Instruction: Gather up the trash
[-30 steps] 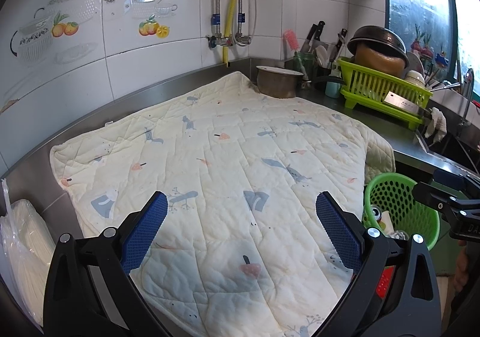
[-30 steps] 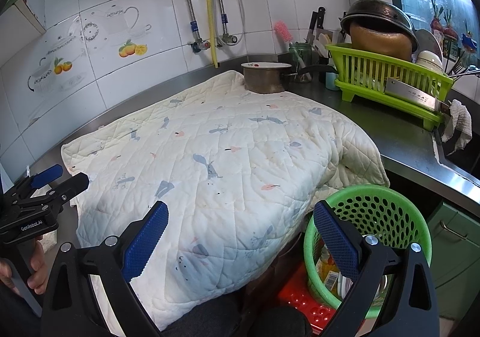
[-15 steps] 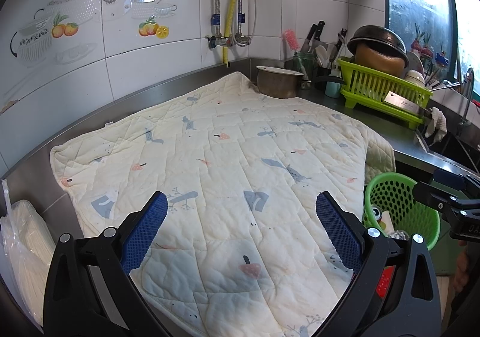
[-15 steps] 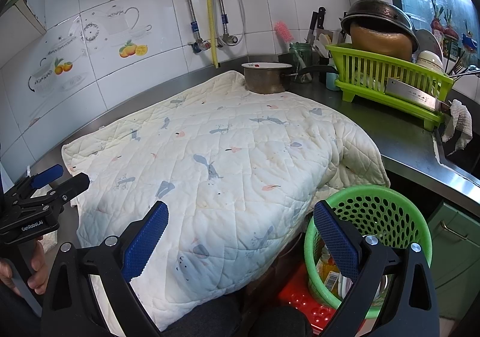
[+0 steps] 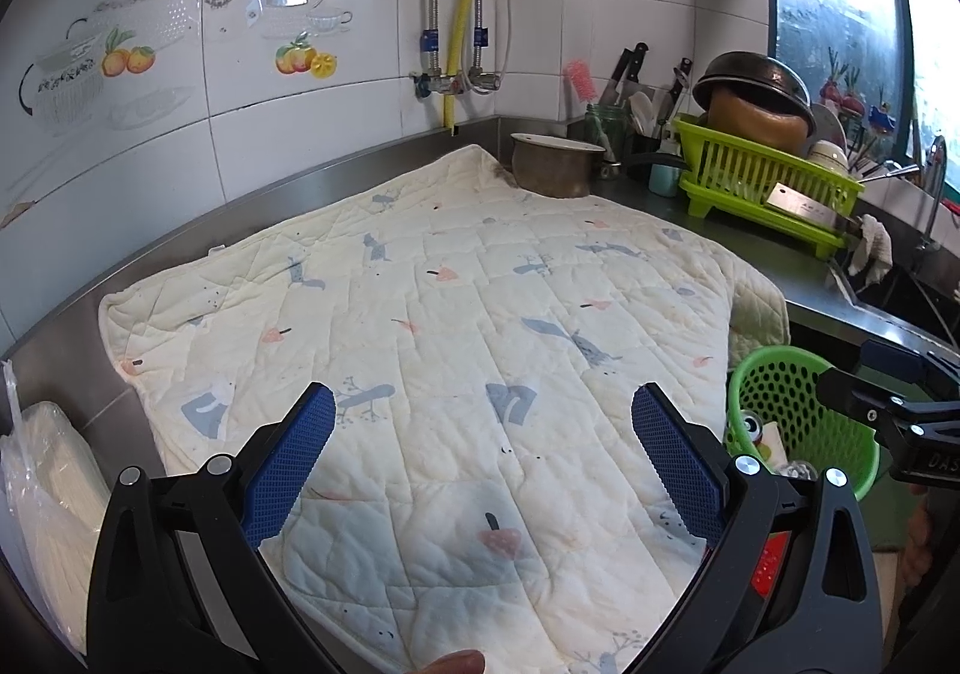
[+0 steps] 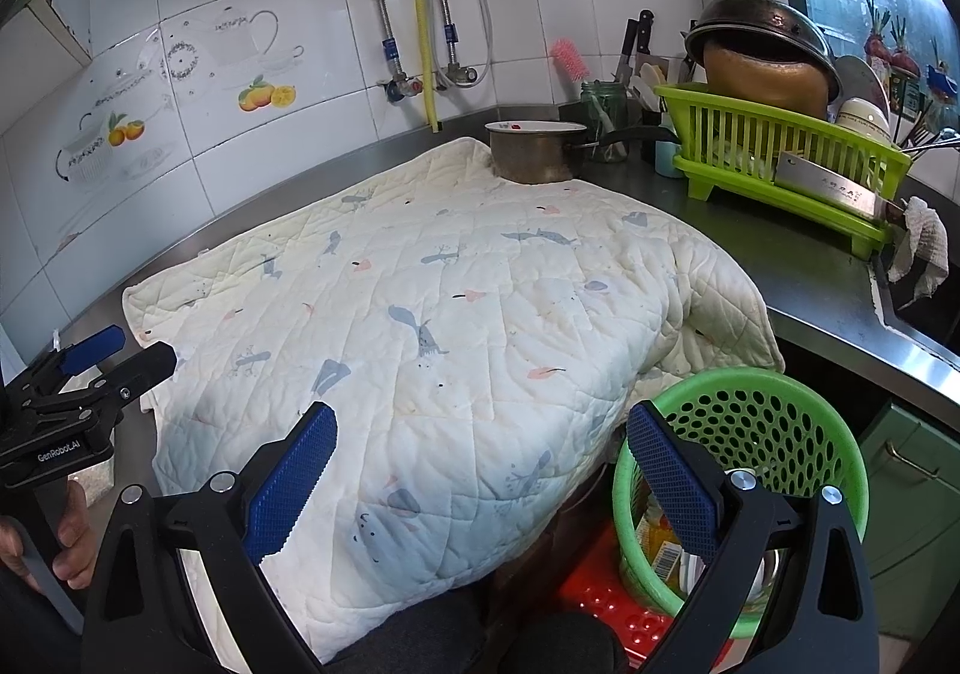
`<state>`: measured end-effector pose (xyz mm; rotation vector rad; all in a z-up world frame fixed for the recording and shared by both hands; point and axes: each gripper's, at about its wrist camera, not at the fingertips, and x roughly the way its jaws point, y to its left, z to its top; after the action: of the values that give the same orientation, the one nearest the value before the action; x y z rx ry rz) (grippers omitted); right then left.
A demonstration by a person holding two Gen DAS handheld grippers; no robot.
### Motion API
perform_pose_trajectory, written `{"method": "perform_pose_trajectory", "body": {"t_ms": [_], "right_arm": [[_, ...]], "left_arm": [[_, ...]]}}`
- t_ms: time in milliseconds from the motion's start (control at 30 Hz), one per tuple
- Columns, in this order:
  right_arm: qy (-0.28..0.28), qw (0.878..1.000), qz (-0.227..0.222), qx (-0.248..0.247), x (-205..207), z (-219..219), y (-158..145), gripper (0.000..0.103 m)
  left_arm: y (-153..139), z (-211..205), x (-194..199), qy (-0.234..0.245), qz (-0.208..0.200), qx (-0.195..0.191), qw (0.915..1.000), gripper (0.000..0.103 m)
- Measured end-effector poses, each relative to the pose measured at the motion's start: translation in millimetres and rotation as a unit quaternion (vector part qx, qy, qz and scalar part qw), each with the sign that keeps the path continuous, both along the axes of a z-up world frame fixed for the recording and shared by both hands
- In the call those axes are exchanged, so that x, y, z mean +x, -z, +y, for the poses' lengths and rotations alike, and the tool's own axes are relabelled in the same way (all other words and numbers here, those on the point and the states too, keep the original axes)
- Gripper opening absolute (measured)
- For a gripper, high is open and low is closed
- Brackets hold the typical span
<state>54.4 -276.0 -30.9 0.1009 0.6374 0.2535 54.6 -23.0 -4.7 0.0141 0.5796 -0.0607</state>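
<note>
A green perforated basket (image 6: 762, 434) stands below the counter's front edge at the right, with a can and wrappers (image 6: 663, 551) inside; the left wrist view shows this basket (image 5: 786, 404) with a can (image 5: 751, 425) in it. My left gripper (image 5: 483, 434) hovers open over the quilted cloth (image 5: 456, 326), nothing between its blue pads. My right gripper (image 6: 480, 452) is open too, above the cloth's front edge (image 6: 420, 494), its right finger (image 6: 672, 482) in front of the basket. No loose trash shows on the cloth (image 6: 432, 308).
A metal pot (image 6: 534, 152) sits at the cloth's far corner. A green dish rack (image 6: 780, 158) with pans and a cleaver stands at the right, beside the sink edge (image 6: 912, 326). A white plastic bag (image 5: 42, 488) lies at the left. A red stool (image 6: 606, 596) is under the basket.
</note>
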Motion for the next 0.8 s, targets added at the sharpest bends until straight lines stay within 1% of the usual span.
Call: {"method": "perform_pose_trajectory", "body": {"t_ms": [167,533,800], "right_arm": [[0.001,1.000,0.001,0.001,0.2,-0.2,0.7,0.094],[0.002,1.000,-0.001,0.003,-1.3,-0.9,0.0,0.094],[0.000,1.000,-0.003,0.002,-2.5,0.1,-0.4,0.094]], "left_arm": [[-1.4,-1.7,-1.3,0.004,-0.005,0.002,1.0000,0.098],[-4.3,-2.2,-3.7,0.018,-0.011,-0.014,0.9997,0.098],[-4.0,-3.6,-2.5,0.021,-0.009,-0.010,0.9997,0.098]]}}
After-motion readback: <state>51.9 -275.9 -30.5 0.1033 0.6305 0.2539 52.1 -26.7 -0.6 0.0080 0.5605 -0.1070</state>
